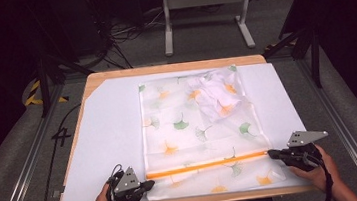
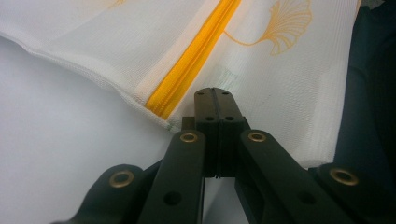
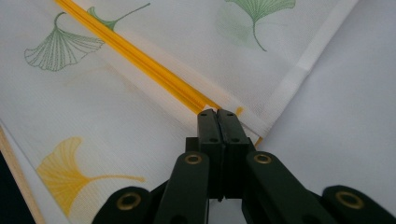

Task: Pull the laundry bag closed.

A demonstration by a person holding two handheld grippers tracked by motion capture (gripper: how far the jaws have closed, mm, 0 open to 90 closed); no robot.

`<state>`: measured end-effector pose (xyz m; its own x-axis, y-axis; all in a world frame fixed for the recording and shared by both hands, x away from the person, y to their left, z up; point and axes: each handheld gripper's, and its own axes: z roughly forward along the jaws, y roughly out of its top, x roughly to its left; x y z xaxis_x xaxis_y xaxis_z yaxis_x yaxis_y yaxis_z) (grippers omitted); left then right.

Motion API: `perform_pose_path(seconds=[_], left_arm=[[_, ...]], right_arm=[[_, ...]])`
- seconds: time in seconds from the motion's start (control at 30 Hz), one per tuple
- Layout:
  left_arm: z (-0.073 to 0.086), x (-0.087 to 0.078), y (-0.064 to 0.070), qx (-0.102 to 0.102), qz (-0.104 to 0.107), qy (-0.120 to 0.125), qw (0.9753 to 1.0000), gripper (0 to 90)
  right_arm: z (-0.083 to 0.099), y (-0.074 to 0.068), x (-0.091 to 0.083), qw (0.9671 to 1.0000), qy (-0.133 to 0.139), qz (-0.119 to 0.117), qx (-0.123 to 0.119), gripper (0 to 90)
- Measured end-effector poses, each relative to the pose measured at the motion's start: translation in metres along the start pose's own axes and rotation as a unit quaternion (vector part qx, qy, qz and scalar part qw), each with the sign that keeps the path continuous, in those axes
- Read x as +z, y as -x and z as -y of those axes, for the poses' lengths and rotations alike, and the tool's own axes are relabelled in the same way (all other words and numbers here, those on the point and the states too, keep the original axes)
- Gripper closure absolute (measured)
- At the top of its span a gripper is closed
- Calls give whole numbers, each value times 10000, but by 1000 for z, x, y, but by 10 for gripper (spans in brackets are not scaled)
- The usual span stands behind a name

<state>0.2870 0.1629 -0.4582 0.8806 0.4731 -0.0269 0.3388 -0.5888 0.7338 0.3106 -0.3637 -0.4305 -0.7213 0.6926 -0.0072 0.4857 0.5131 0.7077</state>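
Both grippers clamp the laundry bag [image 1: 197,128] at the ends of its orange zipper [image 1: 207,165].

Left gripper [image 1: 145,186] has its jaws pressed together on the mesh edge just beside the zipper's end; right gripper [image 1: 272,154] is closed on the opposite end — probably on the slider, though I can't see it. The bag lies flat on the white mat [image 1: 110,138], a crumpled white garment [image 1: 213,94] inside (far corner). If the left grip slips, the mesh will likely bunch and jam the zipper.
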Motion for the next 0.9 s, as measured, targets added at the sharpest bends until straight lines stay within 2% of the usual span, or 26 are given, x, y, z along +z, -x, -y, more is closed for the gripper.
perform_pose_path(seconds=[0.4,0.53,0.9], left_arm=[[0,-4,-2,68,-68,92,9999,900],[-2,-7,-3,111,-127,114,9998,872],[-6,-17,-12,142,-473,290,9984,766]], right_arm=[[-3,-2,-10,9995,289,88,-50,850],[-3,-5,-13,9989,424,122,-173,816],[-8,-8,-16,9975,487,390,-329,691]])
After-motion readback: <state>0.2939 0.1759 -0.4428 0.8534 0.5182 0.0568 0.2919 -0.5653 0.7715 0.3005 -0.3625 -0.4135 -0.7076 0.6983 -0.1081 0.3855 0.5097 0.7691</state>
